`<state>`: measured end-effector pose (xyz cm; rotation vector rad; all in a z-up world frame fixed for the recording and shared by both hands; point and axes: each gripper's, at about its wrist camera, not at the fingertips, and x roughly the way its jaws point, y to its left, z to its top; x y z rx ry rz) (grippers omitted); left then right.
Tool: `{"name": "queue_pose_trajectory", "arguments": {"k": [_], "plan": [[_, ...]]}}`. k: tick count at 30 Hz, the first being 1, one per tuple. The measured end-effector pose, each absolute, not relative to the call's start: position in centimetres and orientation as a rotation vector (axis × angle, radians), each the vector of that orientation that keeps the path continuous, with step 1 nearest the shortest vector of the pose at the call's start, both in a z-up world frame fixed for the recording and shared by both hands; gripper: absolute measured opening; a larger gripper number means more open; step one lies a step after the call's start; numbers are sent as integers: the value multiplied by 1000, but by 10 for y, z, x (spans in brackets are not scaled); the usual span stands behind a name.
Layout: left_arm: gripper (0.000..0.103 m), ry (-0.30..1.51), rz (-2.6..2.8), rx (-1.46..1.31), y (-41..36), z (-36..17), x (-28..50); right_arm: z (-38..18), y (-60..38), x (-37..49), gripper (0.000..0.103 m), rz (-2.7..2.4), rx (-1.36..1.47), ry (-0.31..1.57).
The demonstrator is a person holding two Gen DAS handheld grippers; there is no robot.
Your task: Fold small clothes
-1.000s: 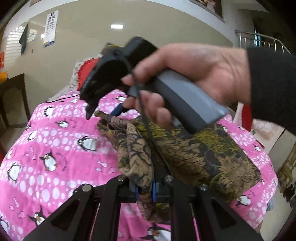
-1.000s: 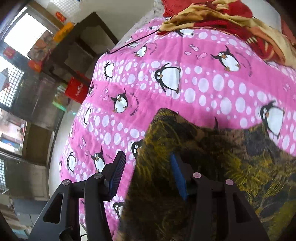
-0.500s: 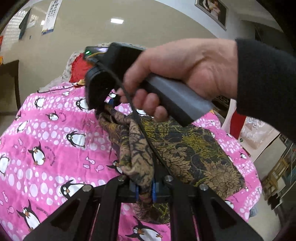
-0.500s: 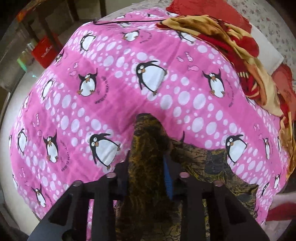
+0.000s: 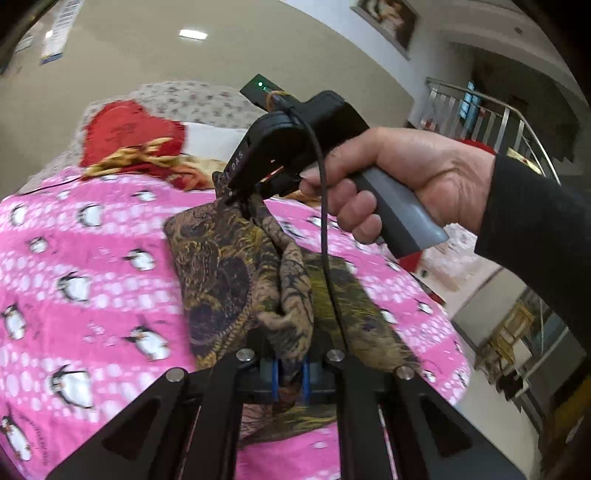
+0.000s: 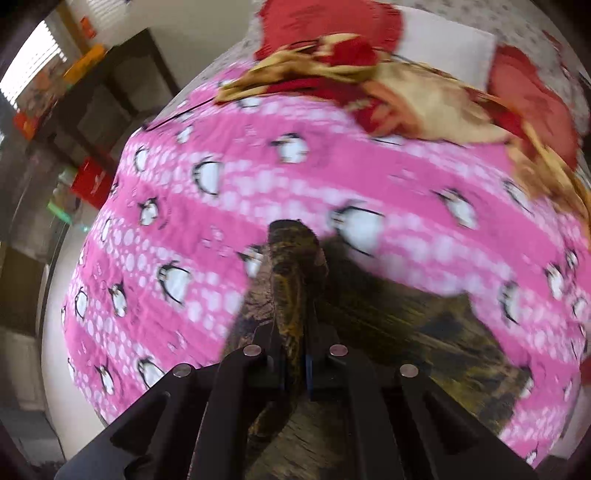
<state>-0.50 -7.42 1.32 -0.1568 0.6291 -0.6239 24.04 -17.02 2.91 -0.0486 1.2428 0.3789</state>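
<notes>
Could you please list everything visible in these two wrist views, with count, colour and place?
Garment: one, brown and yellow patterned, partly lifted off the bedspread, pinched at two spots.
Bedspread: one, pink with penguins, covering the bed.
Blanket: one, red and tan, bunched at the far end of the bed.
Picture: one, framed, high on the wall.
Railing: one, metal, at the far right.
Left gripper: black, shut on the garment.
Right gripper: black, shut on the garment.
Right hand: bare, dark sleeve, holding the grey handle.
</notes>
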Motion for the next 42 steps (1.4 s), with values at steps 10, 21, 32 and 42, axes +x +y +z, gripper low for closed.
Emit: {"name": "queue_pose_trajectory", "arguments": {"k": [10, 21, 32, 42], "plan": [[7, 701, -755, -88, -182, 7, -9, 28, -289, 225, 10, 322, 26, 1234], [7, 803, -814, -4, -272, -39, -13, -20, -376, 215, 10, 307, 73, 1279], [7, 878, -786, -15, -280, -66, -10, -57, -396, 214, 10, 319, 104, 1270], [32, 933, -832, -42, -279, -65, -21, -59, -401, 200, 25, 238, 85, 1196]]}}
